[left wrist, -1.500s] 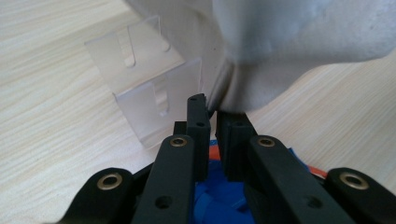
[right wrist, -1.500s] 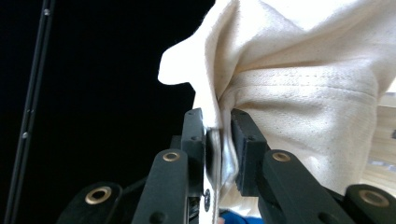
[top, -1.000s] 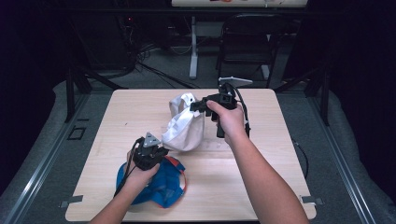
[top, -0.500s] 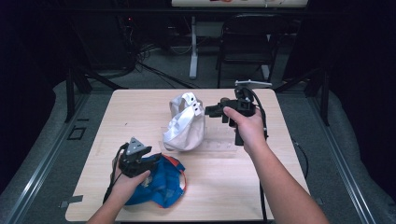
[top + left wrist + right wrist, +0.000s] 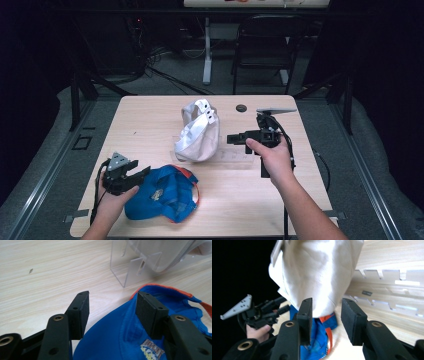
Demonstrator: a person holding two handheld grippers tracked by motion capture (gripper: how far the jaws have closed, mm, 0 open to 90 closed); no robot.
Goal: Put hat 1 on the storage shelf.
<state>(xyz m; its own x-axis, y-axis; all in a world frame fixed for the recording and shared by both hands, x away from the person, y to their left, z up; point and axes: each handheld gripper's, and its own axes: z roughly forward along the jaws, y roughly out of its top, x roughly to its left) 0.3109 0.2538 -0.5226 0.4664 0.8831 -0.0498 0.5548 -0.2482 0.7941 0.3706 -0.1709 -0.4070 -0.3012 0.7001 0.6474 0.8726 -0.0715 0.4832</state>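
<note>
While both caps sit free of my grip, I read this as the pause after setting the white cap (image 5: 197,137) on the clear acrylic stand (image 5: 235,157) near the middle of the tabletop (image 5: 150,117). It sits draped over the upright plates with its strap end up, which keeps the crown rounded rather than flattened; the slotted base runs out to the right of it in the right gripper view, with empty slots, presumably for the next cap.

My right gripper (image 5: 231,138) hangs level just to the right of the white cap, apart from it. Its jaws have just been opening and stand part-way apart with nothing between them; in its own view the cloth lies beyond the pads, not pinched.

My left gripper (image 5: 142,172) is at the near left edge, touching or nearly touching the side of the blue cap (image 5: 162,195), which lies collapsed on the tabletop, orange trim showing. Its jaws have just been opening too and stand wide; in the left gripper view one pad (image 5: 149,312) hovers over the blue crown and the other (image 5: 81,312) over bare wood, neither pressing. I judge that wide stance is there to straddle a fold of the crown for the next pick.
</note>
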